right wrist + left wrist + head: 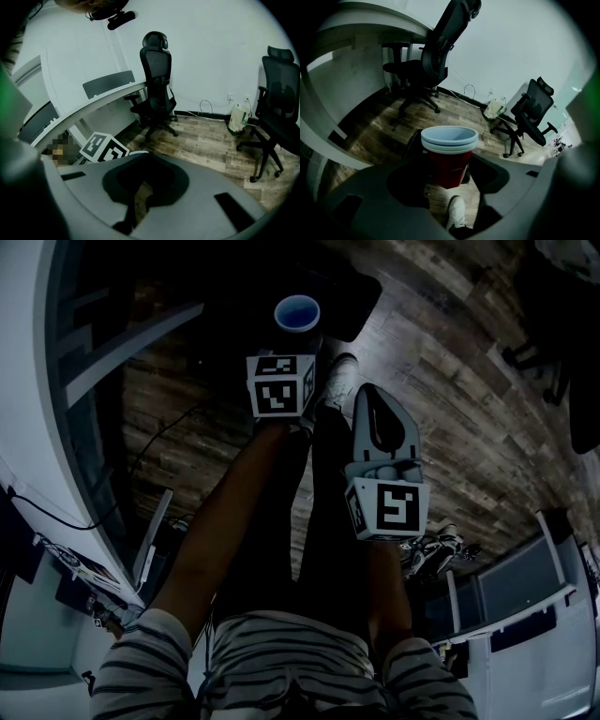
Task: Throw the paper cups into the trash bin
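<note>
So the stacked paper cups [450, 152] are pinched in the left claw [451, 176]. They're held upright, rims up, long axis running straight up out of the jaws, and at least two nested rims can be counted. The right claw [140, 199] is pressed together with nothing in it; only a sliver of floor is seen past its tips. It's parked beside and a bit behind the left one, so the left is the one that matters here. Just beyond and below the left claw a dark shape [354, 292] is seen on the wooden floor [450, 381]. It's probably the trash bin, though the head view is too dark for that to be called for sure. If it is, the cups are held about over its near edge, and only a short push forward past the claw tips should be needed before letting go. A white shoe [337, 379] is planted just below the left claw, slightly to its right, so a drop made short would likely land there. Room ahead isn't an issue: open floor is seen in front, with an office chair [436, 61] well beyond and the curved bench [23, 381] off to the claw's left.
</note>
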